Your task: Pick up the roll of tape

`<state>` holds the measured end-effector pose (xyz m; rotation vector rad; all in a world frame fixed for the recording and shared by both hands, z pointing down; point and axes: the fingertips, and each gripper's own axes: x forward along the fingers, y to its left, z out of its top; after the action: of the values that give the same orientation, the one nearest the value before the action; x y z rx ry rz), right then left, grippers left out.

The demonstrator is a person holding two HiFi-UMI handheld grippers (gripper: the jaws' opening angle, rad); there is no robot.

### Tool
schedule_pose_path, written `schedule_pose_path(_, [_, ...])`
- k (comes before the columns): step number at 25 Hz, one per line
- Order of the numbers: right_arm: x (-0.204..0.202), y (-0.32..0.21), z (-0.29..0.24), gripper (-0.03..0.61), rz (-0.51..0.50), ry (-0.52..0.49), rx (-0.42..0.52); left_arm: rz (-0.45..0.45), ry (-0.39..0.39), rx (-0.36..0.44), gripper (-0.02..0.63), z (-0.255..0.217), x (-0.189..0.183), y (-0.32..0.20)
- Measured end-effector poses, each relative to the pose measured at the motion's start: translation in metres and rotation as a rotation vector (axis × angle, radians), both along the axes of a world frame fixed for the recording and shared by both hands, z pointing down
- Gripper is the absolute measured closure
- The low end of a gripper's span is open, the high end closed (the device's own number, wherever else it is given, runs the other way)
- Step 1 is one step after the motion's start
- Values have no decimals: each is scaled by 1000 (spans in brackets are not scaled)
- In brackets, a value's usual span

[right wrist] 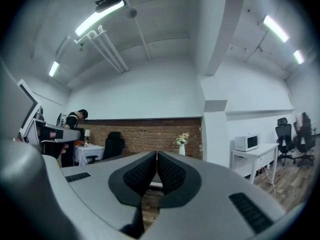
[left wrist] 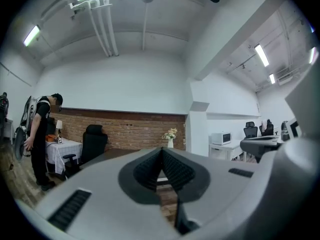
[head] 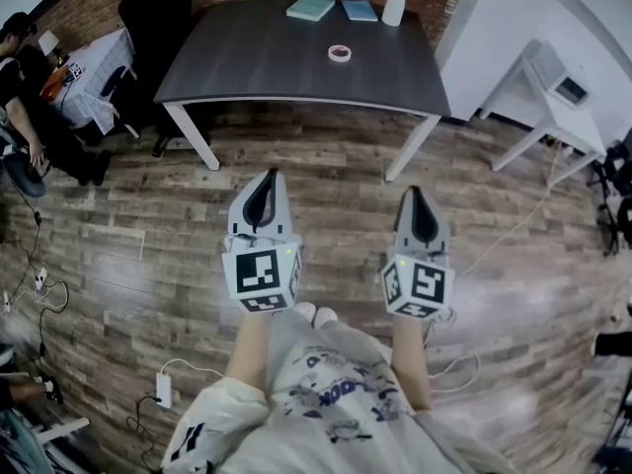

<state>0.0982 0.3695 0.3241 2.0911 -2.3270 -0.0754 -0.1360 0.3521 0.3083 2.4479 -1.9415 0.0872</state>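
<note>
A small roll of tape [head: 340, 53] lies flat on the dark table [head: 257, 62], toward its right half, far ahead of me. My left gripper [head: 272, 176] and right gripper [head: 413, 192] are held level over the wooden floor, well short of the table's near edge. Both point toward the table. In the left gripper view the left gripper [left wrist: 161, 151] has its jaws closed tip to tip with nothing between them. The right gripper [right wrist: 156, 155] looks the same in its own view. The tape is hidden behind the jaws in both gripper views.
On the table's far edge lie two blue books [head: 312, 7] and a white vase with flowers [head: 395, 6]. A black office chair [head: 156, 13] stands at the table's left. A person [head: 30, 87] stands at far left. A white side table [head: 553, 107] is at right. Cables and a power strip [head: 164, 390] lie on the floor.
</note>
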Motion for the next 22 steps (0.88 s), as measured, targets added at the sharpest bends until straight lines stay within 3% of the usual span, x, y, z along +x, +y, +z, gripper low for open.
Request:
schedule_pose_path(12, [27,-25,0,569,-33,0,28,-47,26,-38,612,16,18,-15])
schedule_pose_path(22, [36,-79,12,569,-26,-12,8,-53,21,-59,612,28,24,-70])
